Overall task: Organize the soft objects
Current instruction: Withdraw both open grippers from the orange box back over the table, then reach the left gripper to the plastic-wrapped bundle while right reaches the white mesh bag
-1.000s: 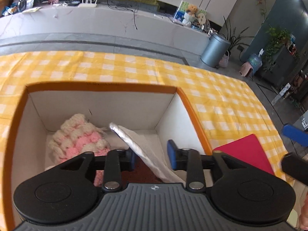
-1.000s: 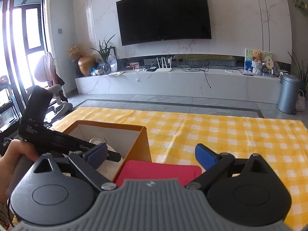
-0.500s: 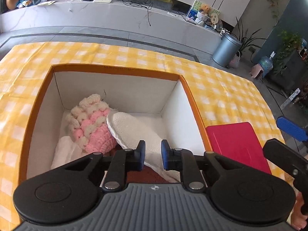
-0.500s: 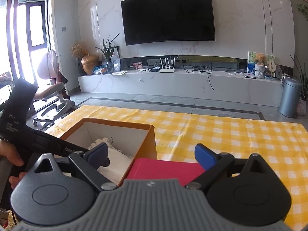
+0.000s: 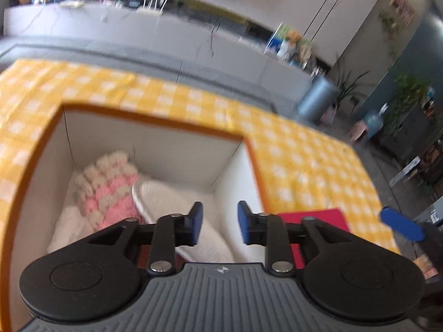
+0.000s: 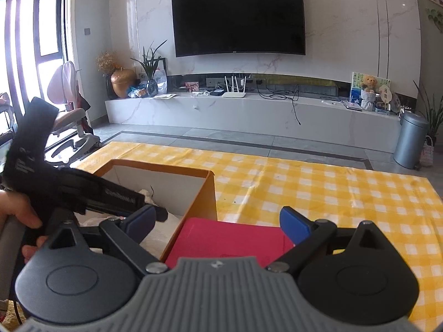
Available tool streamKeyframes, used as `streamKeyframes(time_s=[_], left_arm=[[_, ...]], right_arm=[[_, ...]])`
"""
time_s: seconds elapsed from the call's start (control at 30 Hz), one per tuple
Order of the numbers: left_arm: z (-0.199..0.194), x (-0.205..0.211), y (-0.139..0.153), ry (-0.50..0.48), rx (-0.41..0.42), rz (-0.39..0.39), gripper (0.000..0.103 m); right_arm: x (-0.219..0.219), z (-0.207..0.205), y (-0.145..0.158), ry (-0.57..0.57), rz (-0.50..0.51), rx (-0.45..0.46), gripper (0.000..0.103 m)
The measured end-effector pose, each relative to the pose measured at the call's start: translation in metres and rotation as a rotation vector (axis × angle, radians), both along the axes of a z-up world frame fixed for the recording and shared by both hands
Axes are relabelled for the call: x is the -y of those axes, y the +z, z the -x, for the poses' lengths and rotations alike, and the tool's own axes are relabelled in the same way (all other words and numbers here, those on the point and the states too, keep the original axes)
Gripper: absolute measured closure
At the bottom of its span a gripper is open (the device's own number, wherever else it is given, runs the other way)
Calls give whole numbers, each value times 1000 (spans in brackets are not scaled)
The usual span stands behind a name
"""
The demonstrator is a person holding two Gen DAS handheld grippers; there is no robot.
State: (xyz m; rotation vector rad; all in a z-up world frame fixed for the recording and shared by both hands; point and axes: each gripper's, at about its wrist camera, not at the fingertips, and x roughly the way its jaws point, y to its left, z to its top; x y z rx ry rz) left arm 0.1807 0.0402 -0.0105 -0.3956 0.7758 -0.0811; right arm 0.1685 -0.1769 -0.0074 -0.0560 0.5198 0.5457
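Observation:
An orange box (image 5: pixel 155 119) with white inner walls stands on the yellow checked cloth. Inside lie a pink and cream knitted piece (image 5: pixel 109 185), a white slipper-like soft item (image 5: pixel 177 204) and a white cloth (image 5: pixel 69 227). My left gripper (image 5: pixel 219 221) hovers above the box's near right part, open and empty. My right gripper (image 6: pixel 218 221) is wide open and empty, above the red pad (image 6: pixel 227 242) beside the box (image 6: pixel 205 193). The left gripper's body (image 6: pixel 83 188) shows at the left of the right wrist view.
The red flat pad (image 5: pixel 318 215) lies on the yellow checked cloth (image 5: pixel 304 160) right of the box. A TV wall, a low marble shelf (image 6: pixel 249 110) and a grey bin (image 6: pixel 409 138) stand behind. A chair (image 6: pixel 72 127) is at the far left.
My left gripper let go of the white slipper-like item, which now lies in the box, then rose and opened wider. The right gripper stayed open and nearly still.

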Motion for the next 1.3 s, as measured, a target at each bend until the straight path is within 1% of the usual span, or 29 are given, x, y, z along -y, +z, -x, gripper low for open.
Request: streamKeyframes(time_s=[0.03,0.07,0.17,0.2,0.23,0.27,0.3,0.33,0.4,0.47,0.53,0.57,0.63,0.67,0.73,0.8,0.87,0.9,0.93,0.97,1.0,1.03,1.1,1.23,1.3], left_arm=[[7,3,10,11,28,-19,57],[13,4,17,23,52,-38,53],[35,14,39,46,117,-79,47],[41,17,44,41,123,-80,45],[45,19,49,29,122,-66,40],[50,21,54,21,122,-44,37],[55,23,59,21,127,-26,37],[60,25,65,18,137,-27,37],[73,32,74,2,170,-68,37],[86,35,82,21,206,-101,32],[99,36,89,45,237,-97,27],[106,37,92,48,253,-84,23],[115,38,96,42,281,-62,19],[120,40,96,41,296,-60,17],[128,45,94,46,323,-71,15],[134,51,89,58,347,-90,14],[135,61,84,62,342,-118,14],[137,68,82,71,351,-137,14],[138,76,81,81,378,-165,14],[141,87,79,88,408,-209,14],[143,98,77,90,421,-255,13],[143,109,75,85,418,-292,13],[142,127,66,61,396,-323,11],[134,161,41,1,318,-314,11],[133,176,28,-49,308,-304,11]], right_arm=[[0,1,2,-6,6,6,9],[-1,2,3,-12,12,11,10],[-3,7,10,-28,27,19,10],[-3,9,12,-34,31,23,10],[-3,11,15,-35,37,27,10],[-3,13,19,-35,47,38,10],[-3,16,23,-42,56,55,10],[-1,19,27,-57,64,71,10],[4,24,36,-86,79,86,10],[12,31,45,-103,80,104,10],[22,38,53,-122,81,120,9],[28,40,56,-139,86,127,9],[41,47,58,-194,93,143,7],[51,50,57,-232,89,143,7],[71,54,52,-280,76,116,7],[96,56,43,-336,49,68,7],[119,55,32,-408,40,17,7],[128,54,27,-439,44,-3,7],[137,54,23,-463,50,-18,7],[146,54,19,-486,58,-35,7],[154,53,16,-505,67,-48,7],[161,52,12,-527,83,-59,7],[170,47,2,-568,132,-85,7],[177,37,-17,-569,197,-138,7],[180,32,-26,-566,200,-163,7]])
